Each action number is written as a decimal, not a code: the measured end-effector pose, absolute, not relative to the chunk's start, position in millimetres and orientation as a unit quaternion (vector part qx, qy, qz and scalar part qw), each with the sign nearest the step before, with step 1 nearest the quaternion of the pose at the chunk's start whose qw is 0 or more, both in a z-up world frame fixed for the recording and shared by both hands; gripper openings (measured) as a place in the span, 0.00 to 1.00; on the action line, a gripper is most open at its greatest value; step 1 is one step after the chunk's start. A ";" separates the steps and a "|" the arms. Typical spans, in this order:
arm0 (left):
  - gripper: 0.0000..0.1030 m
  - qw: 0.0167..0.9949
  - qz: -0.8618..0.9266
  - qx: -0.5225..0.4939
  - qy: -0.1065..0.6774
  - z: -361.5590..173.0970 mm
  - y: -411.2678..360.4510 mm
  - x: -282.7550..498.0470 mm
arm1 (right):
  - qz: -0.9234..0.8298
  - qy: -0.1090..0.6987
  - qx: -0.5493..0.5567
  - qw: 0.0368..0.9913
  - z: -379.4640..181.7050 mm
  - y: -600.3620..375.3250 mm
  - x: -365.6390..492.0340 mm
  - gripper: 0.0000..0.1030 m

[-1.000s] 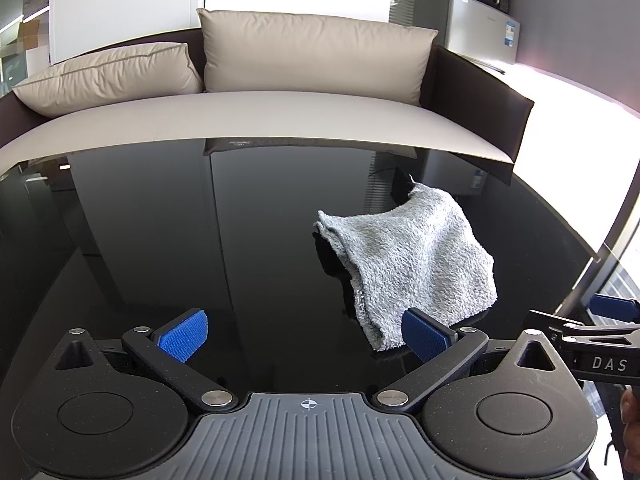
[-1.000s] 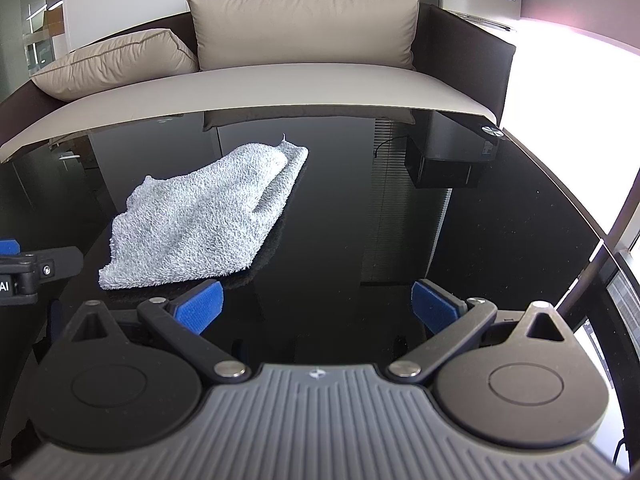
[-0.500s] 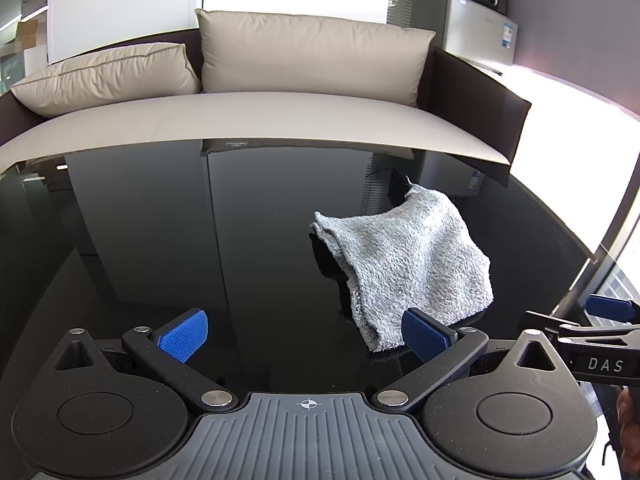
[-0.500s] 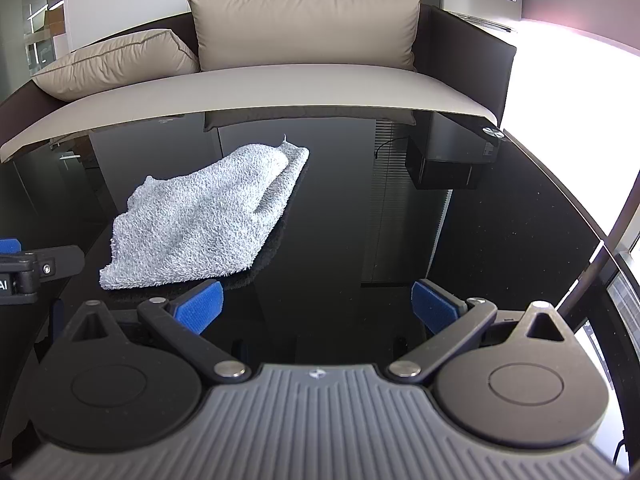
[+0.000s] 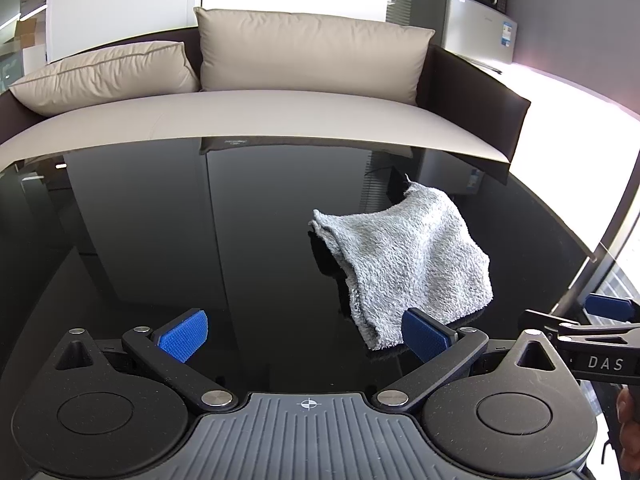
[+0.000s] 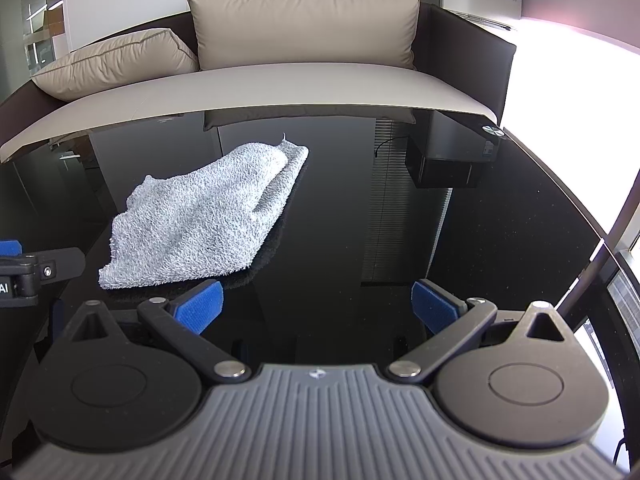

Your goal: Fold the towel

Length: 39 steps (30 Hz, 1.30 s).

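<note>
The towel [image 5: 404, 264] has its near right corner hidden behind the left gripper's right finger [image 5: 425, 336]. How many layers it is folded into cannot be told. In the left wrist view the right gripper [image 5: 592, 344] is cut off by the right edge, and only a sliver of a hand [image 5: 628, 432] shows there. In the right wrist view the left gripper [image 6: 24, 276] is cut by the left edge. The fridge [image 5: 476, 24] label is too small to read.

"DAS" on right gripper [image 5: 600, 320]
</note>
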State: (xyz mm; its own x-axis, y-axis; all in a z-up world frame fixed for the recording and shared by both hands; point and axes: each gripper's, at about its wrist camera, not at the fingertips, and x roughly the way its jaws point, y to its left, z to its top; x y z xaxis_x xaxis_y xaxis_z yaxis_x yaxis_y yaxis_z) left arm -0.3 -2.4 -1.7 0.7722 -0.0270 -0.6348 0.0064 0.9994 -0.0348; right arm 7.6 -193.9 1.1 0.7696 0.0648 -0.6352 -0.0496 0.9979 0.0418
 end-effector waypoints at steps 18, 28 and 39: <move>0.99 0.940 -0.011 -0.016 0.340 -0.6 -0.9 0.2 | 0.030 0.339 0.010 0.940 1.0 -194.6 7.0 1.00; 0.99 0.939 -0.016 -0.021 0.343 -1.3 -0.2 0.6 | 0.028 0.341 0.011 0.940 -0.3 -194.8 8.5 1.00; 0.99 0.934 -0.043 -0.042 0.351 -3.3 3.0 3.8 | 0.043 0.341 0.023 0.939 1.7 -199.1 9.3 1.00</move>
State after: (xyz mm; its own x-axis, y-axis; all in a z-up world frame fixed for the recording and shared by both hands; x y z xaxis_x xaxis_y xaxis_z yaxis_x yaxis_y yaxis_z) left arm 3.8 3.0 -3.3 0.7501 -0.1099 -0.6522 0.0509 0.9928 -0.1088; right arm 9.3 -199.1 1.7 0.7644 0.0961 -0.6376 -0.0643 0.9953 0.0729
